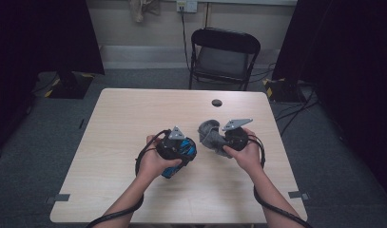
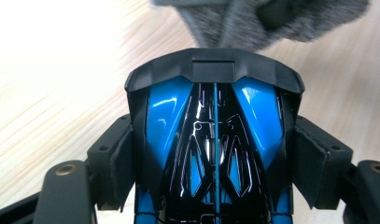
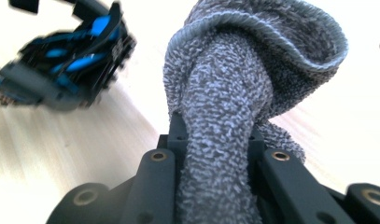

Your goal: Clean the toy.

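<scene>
A glossy blue and black toy [image 2: 215,126], shaped like a car body, sits between the pads [image 2: 120,163] of my left gripper [image 2: 219,163], which is shut on its two sides. From above, the left gripper [image 1: 178,146] holds the toy [image 1: 187,150] just over the middle of the table [image 1: 129,114]. To its right, my right gripper [image 1: 225,138] is shut on a grey terry cloth [image 1: 209,132]. The cloth [image 3: 225,107] runs up between the right gripper's [image 3: 216,144] jaws and bunches into a fold beyond them. The toy [image 3: 75,56] lies blurred at the upper left of that view.
A small dark round hole [image 1: 217,102] marks the table's far side. A black folding chair [image 1: 224,52] stands behind the table. Dark curtains hang at both sides, and cables lie on the grey floor at the right.
</scene>
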Available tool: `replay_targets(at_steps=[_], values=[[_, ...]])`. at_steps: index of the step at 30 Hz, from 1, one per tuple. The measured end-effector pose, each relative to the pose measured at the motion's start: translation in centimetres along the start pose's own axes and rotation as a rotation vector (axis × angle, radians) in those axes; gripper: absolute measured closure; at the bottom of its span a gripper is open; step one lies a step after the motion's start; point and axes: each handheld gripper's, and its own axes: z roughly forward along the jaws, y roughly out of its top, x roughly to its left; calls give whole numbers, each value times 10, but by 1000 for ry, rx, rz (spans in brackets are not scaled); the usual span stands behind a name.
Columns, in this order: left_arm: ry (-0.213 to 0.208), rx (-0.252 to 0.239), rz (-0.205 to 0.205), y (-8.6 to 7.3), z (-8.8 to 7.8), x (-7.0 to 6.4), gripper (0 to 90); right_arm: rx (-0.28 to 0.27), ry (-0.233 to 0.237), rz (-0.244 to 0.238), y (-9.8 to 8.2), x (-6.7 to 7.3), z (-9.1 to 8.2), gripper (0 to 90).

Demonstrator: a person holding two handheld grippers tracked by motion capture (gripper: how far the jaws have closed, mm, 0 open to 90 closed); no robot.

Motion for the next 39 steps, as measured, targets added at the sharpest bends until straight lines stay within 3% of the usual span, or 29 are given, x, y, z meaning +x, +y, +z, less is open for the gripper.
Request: replay_targets(at_steps=[8,16,24,39], values=[[-32,9,21,2,9,-12,256,1,5,-31,19,7,7,739],[-41,0,14,0,11,-13,256,0,18,-40,27,14,14,739],[-15,8,14,2,12,-8,255,1,59,-37,25,21,24,739],[14,8,2,-2,8,1,255,-3,91,-40,22,22,20,739]])
